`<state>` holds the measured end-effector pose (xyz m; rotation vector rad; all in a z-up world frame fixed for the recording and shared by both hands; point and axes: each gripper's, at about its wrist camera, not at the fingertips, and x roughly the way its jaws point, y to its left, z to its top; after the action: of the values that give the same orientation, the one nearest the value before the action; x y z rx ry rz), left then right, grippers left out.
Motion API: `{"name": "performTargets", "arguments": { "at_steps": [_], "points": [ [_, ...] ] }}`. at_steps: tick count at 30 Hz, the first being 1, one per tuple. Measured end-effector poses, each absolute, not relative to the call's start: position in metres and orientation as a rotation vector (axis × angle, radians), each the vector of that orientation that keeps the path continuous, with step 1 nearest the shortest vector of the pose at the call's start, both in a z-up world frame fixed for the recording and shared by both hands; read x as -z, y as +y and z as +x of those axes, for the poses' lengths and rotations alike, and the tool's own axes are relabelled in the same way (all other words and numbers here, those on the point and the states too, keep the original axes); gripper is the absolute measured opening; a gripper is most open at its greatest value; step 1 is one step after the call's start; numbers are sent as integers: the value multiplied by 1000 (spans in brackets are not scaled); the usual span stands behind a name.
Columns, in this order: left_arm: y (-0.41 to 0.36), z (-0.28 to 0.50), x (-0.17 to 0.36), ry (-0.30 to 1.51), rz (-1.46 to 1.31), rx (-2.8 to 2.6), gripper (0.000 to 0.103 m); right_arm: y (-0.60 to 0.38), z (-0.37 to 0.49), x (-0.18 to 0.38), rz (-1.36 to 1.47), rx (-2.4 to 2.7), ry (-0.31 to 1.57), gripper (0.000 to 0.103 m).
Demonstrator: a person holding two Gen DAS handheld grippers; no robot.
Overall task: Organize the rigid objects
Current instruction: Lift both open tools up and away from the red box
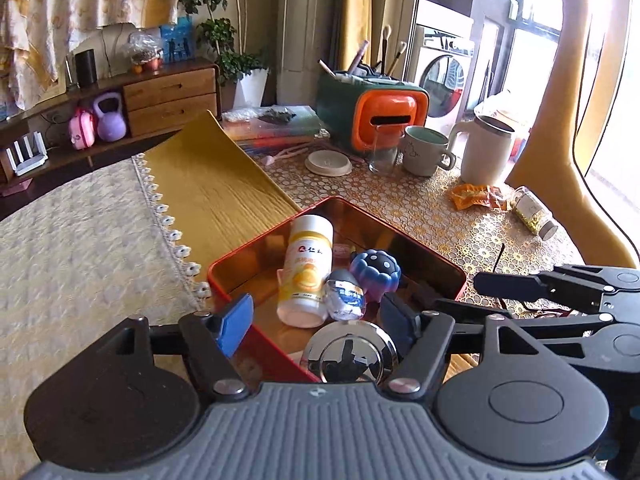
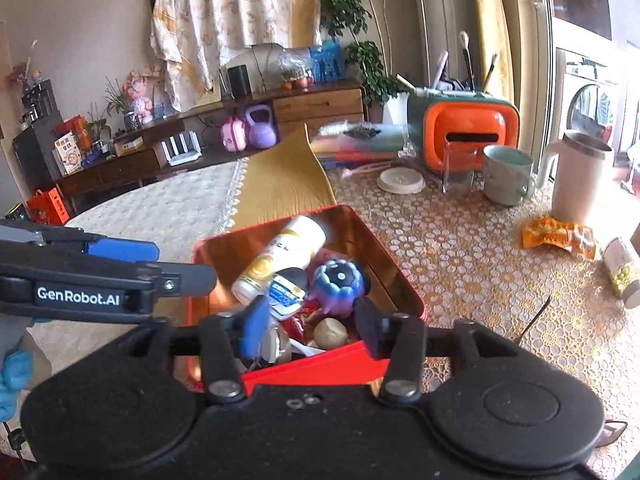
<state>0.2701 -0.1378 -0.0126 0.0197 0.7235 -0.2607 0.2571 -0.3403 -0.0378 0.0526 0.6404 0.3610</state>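
Note:
A red tin box [image 1: 272, 234] [image 2: 320, 368] on the lace-covered table holds a white and yellow bottle [image 1: 308, 268] [image 2: 280, 252], a blue-purple toy [image 1: 374, 270] [image 2: 338, 280], a small blue-labelled bottle [image 1: 346, 296] [image 2: 286, 292] and a shiny round metal piece [image 1: 348, 354]. A beige lump [image 2: 330, 332] lies near the front wall. My left gripper [image 1: 316, 320] hovers open over the tin's near corner, its pads apart from the metal piece. My right gripper [image 2: 312, 320] is also open above the tin, gripping nothing. Each gripper shows at the edge of the other's view: the right gripper [image 1: 540, 284], the left gripper [image 2: 120, 264].
Behind the tin lie a yellow mat [image 1: 208, 184], an orange and green organizer [image 1: 384, 116], a glass [image 1: 382, 156], a mug [image 1: 424, 150] and a tall white cup [image 1: 486, 150]. An orange snack packet [image 1: 476, 196] and a tipped jar [image 1: 534, 208] lie to the right.

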Motion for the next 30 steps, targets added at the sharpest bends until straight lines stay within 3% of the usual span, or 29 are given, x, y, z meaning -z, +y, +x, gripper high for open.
{"name": "performTargets", "arguments": {
  "at_steps": [4, 7, 21, 25, 30],
  "points": [
    [-132, 254, 5, 702, 17, 249, 71, -338, 246, 29, 35, -368, 622, 55],
    [-127, 241, 1, 690, 9, 242, 79, -336, 236, 23, 30, -373, 605, 63],
    [-115, 198, -8, 659, -50, 247, 88, -338, 197, 1, 38, -403, 524, 92],
    [-116, 187, -12, 640, -37, 238, 97, -342, 191, -2, 72, -403, 517, 102],
    [-117, 175, -17, 608, -33, 228, 103, -351, 183, -5, 110, -387, 501, 103]
  ]
}}
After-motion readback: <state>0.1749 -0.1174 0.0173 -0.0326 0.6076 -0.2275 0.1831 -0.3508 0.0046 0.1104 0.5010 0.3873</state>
